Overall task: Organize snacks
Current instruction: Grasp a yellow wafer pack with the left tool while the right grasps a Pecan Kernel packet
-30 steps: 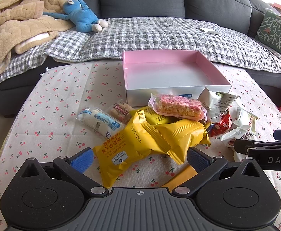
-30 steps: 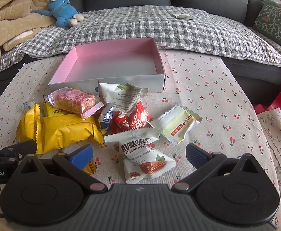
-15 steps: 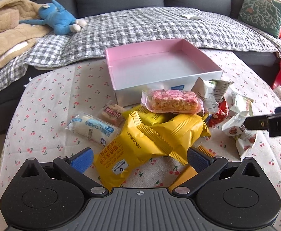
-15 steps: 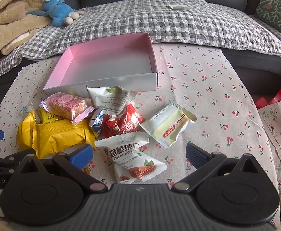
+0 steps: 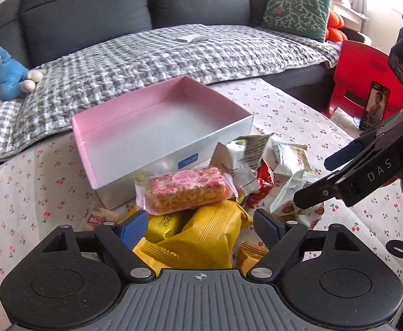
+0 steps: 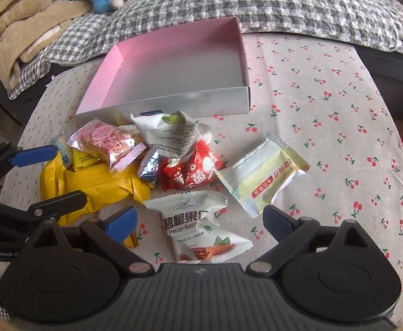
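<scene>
An empty pink box lies on the cherry-print table, with a pile of snack packets in front of it. My left gripper is open and empty, its fingers either side of the yellow packets below the pink rice bar. My right gripper is open and empty, straddling the white pecan packet. Near it lie a pale yellow packet, a red packet, a white packet, the pink bar and yellow packets.
A grey sofa with a checked blanket stands behind the table. A blue plush toy and a beige blanket lie at its left. A red stool and a green cushion are at the right. The table edge curves at right.
Both grippers moved forward and down toward the snack pile. The left one swung right over the yellow packets; the right one closed in over the pecan packet. Both stay open.
</scene>
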`<state>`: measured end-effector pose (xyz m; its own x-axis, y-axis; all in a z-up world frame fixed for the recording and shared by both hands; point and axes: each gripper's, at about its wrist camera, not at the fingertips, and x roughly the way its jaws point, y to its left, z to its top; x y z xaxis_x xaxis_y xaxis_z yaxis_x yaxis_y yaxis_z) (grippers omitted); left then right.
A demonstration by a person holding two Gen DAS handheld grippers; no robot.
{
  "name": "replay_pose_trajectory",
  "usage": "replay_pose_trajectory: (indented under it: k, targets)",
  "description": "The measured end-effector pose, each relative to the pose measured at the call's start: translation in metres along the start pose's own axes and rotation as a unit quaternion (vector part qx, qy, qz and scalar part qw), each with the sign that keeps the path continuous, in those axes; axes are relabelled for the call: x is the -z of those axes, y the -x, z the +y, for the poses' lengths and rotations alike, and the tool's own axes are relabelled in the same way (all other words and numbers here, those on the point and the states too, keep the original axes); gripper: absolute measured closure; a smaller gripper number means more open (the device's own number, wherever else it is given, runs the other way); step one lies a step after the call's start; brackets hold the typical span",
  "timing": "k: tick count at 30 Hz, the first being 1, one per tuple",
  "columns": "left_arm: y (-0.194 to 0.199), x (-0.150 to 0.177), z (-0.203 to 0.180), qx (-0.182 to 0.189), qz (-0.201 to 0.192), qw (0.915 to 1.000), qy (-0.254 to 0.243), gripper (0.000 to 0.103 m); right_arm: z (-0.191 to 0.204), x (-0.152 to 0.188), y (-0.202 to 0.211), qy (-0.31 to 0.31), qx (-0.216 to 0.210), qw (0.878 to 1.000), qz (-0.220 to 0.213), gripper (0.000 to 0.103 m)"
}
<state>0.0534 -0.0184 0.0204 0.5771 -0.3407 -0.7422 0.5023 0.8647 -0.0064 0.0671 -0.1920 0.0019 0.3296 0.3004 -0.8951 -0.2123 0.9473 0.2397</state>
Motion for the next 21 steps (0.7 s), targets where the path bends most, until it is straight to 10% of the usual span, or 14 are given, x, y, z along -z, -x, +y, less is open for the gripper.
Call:
replay_pose_trajectory:
  k: [21]
  targets:
    - [-0.040, 0.022, -0.004, -0.003, 0.061, 0.9974, 0.038, 0.063, 0.011, 0.007, -0.027, 0.045, 0.036, 0.998, 0.034, 0.061]
